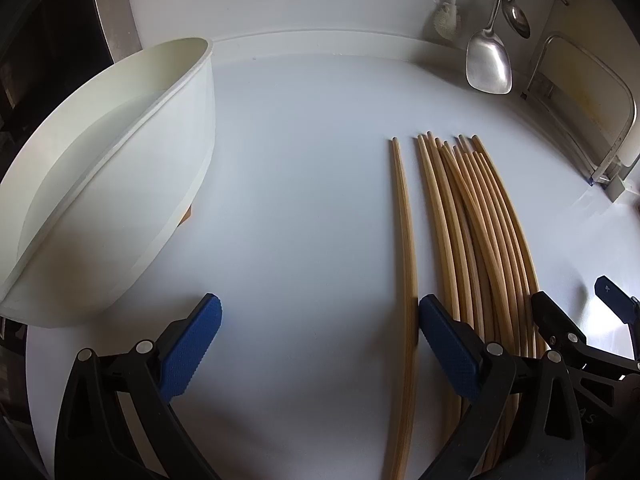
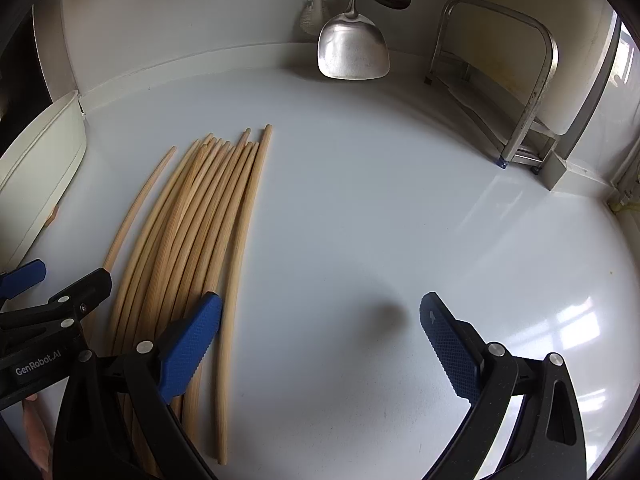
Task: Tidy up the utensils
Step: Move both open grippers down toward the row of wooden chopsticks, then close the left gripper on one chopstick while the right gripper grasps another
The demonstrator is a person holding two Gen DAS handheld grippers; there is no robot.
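Left wrist view: left gripper (image 1: 320, 336) fingers apart, straddling lone pale wooden chopstick (image 1: 405, 264); right gripper (image 2: 320, 336) apart, idle. Likely next: close, transfer to white oval plastic tub (image 1: 120, 184).

White lettering "GenRobot.AI" printed on black plastic body of left gripper (image 2: 24, 276), seen at lower left edge of right wrist view. Faint letters "A S" on black plastic body of right gripper (image 1: 576, 296), lower right of left wrist view; rest of marking unreadable. No other legible text, numbers or signs.
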